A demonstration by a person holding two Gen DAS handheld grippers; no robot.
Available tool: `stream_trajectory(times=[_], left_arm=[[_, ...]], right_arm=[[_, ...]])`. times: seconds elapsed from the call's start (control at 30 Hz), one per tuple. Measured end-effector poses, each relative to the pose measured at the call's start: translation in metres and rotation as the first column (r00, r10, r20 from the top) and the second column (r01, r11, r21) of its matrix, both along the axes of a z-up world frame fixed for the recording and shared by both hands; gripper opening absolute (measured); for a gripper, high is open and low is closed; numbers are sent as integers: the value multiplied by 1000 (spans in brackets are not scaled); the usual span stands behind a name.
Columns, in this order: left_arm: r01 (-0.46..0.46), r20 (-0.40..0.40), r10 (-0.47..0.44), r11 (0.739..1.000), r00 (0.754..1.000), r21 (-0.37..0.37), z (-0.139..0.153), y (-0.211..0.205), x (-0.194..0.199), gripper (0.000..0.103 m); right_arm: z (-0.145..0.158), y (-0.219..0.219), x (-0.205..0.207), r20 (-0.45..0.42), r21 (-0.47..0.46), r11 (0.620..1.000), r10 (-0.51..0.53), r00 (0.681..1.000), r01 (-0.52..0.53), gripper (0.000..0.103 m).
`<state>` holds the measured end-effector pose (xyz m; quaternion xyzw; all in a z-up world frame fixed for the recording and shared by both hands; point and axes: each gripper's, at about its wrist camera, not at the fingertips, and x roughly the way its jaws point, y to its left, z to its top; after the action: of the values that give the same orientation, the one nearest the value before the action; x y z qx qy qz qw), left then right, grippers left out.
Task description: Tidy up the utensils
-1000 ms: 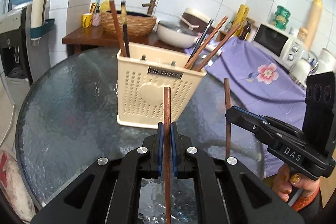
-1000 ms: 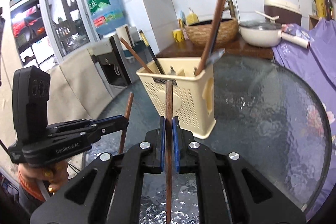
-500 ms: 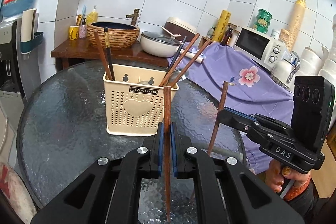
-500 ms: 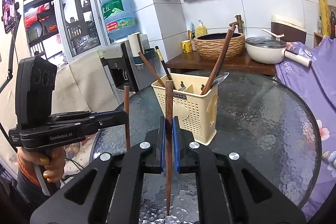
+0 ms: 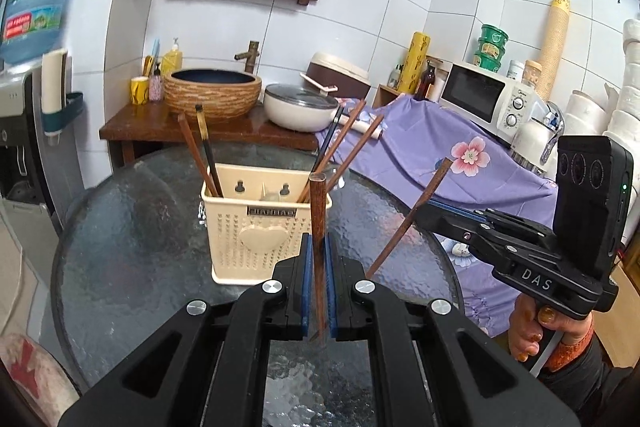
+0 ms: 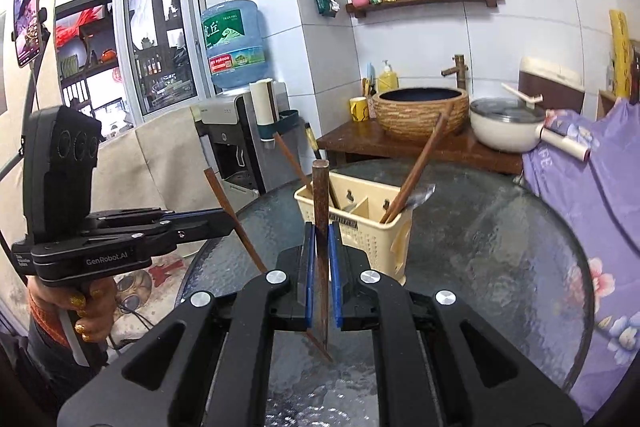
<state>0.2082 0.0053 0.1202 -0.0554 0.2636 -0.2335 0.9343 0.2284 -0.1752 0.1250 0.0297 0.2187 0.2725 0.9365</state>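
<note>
Dark wooden chopsticks (image 5: 319,227) (image 6: 321,227) sit clamped in each hand-held gripper, left (image 5: 318,287) and right (image 6: 321,283), above the pebbled round glass desk (image 5: 132,227) before a perforated cream holder (image 5: 266,223).

I'm seeing a cream utensil basket (image 5: 266,227) dotted with tiny perforations, a plain heart on its front. Dark reddish-brown chopstick (image 5: 319,227) sits between blue-padded black jaws. The surface (image 5: 132,227) is pebbled grey-blue glass. Off right, a lilac cloth (image 5: 440,147) with pink flowers; white microwave (image 5: 486,97) behind.
</note>
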Motion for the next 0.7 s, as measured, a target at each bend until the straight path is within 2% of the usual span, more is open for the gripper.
stream_trajectory(times=[0.17, 0.3, 0.33, 0.5, 0.6, 0.7], left_arm=[[-5, 42, 4, 1000, 999, 26, 26, -3, 4, 6], [-16, 73, 13, 999, 997, 43, 50, -3, 11, 6], [-15, 78, 11, 999, 997, 45, 55, -3, 14, 0], [-44, 133, 36, 997, 990, 56, 94, -5, 30, 0], [-39, 109, 35, 999, 993, 35, 93, -3, 39, 0], [-76, 84, 69, 994, 994, 79, 63, -3, 42, 1]], right_arm=[[23, 4, 9, 28, -24, 1000, -2, 1000, 3, 7], [49, 4, 17, 39, -7, 1000, 8, 999, -8, 7], [57, 4, 21, 42, 0, 1000, 11, 999, -11, 7], [92, 8, 42, 65, 13, 1000, -1, 998, 0, 7], [85, 14, 54, 38, -9, 1000, -16, 999, 17, 7], [62, 13, 55, 28, -9, 999, -36, 999, 36, 7]])
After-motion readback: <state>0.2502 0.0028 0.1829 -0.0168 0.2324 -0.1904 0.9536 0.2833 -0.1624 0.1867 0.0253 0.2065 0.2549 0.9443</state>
